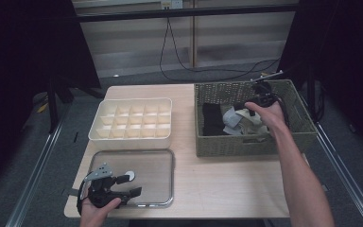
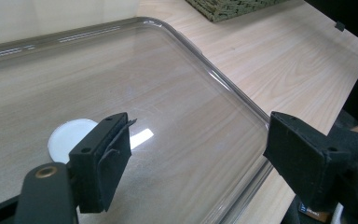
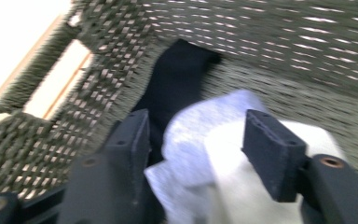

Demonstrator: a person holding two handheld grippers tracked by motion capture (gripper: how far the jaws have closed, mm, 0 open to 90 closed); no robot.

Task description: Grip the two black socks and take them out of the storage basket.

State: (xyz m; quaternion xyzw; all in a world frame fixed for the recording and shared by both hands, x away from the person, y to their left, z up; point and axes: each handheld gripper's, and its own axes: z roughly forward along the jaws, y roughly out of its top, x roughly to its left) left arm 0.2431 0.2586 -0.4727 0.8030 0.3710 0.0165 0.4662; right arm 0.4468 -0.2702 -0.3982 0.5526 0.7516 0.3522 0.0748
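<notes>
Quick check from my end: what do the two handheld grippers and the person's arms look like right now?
Both are black two-jaw tools with flat rectangular pads and brass-coloured rivets. The left gripper carries a grey three-cornered plate on top. A black cable runs by the right gripper. Both forearms are bare, no sleeves or gloves visible.

You're working in a dim room with dark edges around the lit desk, glare streaks the clear tray, and motion blur smears the woven basket.

Olive-green woven basket holds black cloth beside pale grey-and-white socks. Cream divided organiser, clear tray with a white disc, light wood-grain tabletop.
</notes>
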